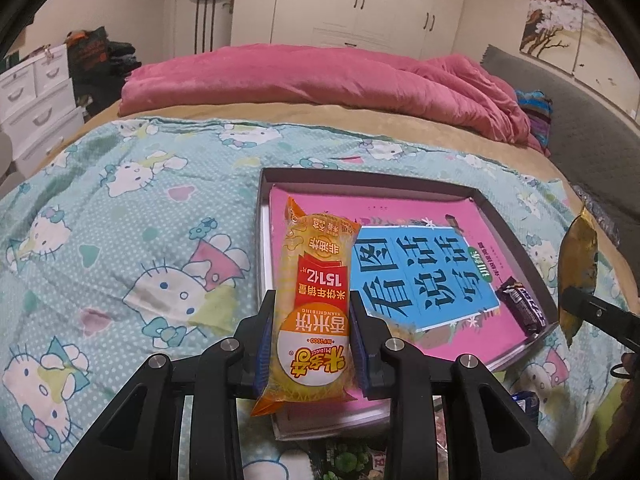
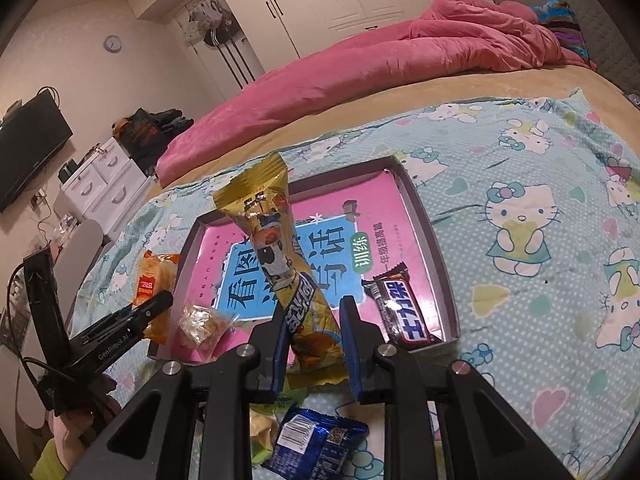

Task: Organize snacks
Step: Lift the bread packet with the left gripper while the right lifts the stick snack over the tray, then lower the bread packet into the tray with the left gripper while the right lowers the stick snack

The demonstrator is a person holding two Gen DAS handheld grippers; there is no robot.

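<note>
In the left wrist view, the left gripper (image 1: 311, 322) clamps an orange rice-cracker packet (image 1: 310, 308) over the near-left corner of the shallow box (image 1: 516, 236), where a dark chocolate bar (image 1: 522, 304) lies. In the right wrist view, the right gripper (image 2: 314, 344) pinches a gold snack packet (image 2: 288, 264) above the box's near edge; a blue packet (image 2: 316, 440) lies on the blanket (image 2: 540, 280) below.

Bed (image 1: 280, 114) under cartoon-cat quilt (image 1: 120, 208), bearing shallow tray (image 1: 516, 232), pink duvet (image 1: 320, 80), blue packet (image 2: 320, 440).
</note>
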